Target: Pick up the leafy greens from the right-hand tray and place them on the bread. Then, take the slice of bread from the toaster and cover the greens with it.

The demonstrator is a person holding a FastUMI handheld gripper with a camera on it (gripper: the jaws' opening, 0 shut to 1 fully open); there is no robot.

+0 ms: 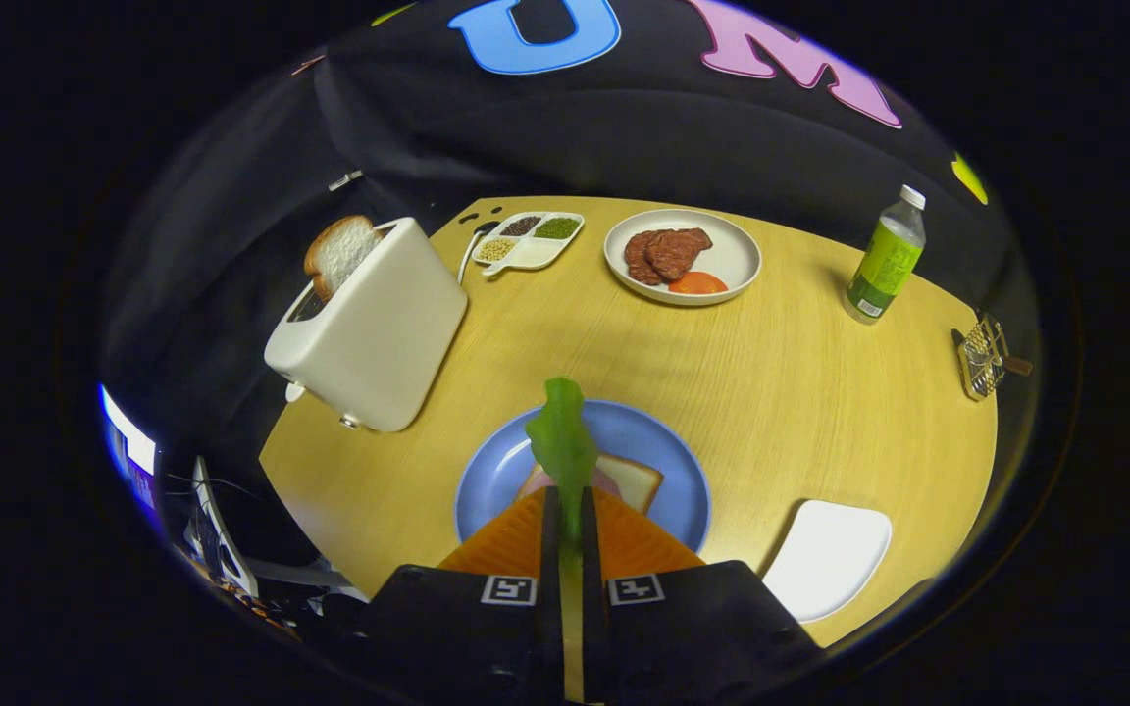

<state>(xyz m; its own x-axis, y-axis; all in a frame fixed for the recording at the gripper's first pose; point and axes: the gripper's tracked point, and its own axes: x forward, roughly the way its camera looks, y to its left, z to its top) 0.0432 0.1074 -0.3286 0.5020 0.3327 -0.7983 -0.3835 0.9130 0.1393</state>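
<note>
Above the blue plate (487, 471), my gripper (571, 510) pinches the leafy greens (563, 441).
Limp, light, slippery: I grip the stem end, near the bread (636, 480).

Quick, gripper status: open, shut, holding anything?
Gripper: jaws shut on the leafy greens, held above the bread on the blue plate.

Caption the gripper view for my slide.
Fingers pinching lettuce above bread on blue plate.

Bread (636, 479) on plate mostly hidden behind claw (571, 510), greens (562, 446)
</note>
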